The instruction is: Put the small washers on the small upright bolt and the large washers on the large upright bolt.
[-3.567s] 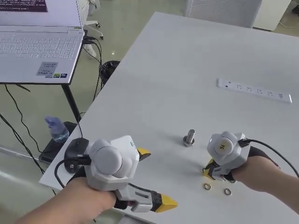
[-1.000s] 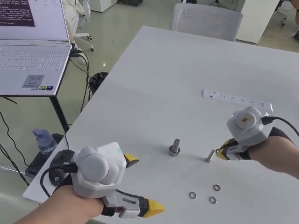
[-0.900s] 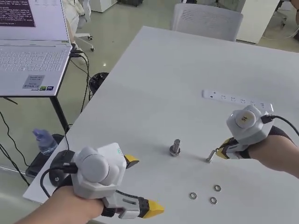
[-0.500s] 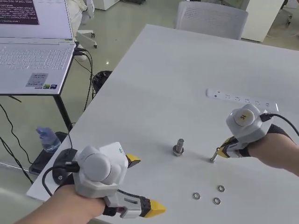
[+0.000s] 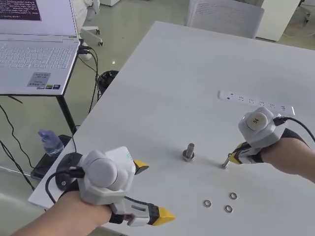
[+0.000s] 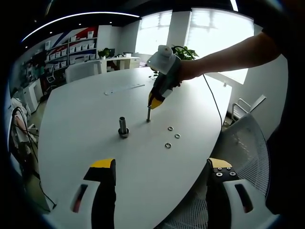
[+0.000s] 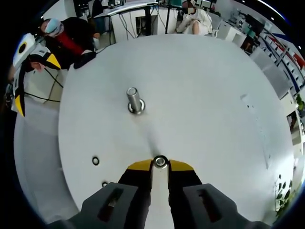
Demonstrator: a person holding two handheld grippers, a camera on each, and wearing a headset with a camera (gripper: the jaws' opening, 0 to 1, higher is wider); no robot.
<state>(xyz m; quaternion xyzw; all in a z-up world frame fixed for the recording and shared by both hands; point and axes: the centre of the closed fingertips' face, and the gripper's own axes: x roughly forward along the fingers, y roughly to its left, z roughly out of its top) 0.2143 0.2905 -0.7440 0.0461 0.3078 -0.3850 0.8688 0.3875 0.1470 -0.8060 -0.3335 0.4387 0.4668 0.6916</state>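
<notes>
A large steel bolt stands upright on the white table. To its right, my right gripper is shut on a small bolt, whose lower end rests on the table, slightly tilted. Three small washers lie flat nearer the front edge. My left gripper hovers open at the table's front left corner with nothing between its jaws.
A white power strip lies at the back right of the table. Off the table's left edge are a laptop on a stand, cables and a water bottle on the floor. A chair stands at the far end.
Since 3.6 s ago my right gripper has left the washers and now holds the small bolt right of the large bolt. Over the last second only the camera shifted.
</notes>
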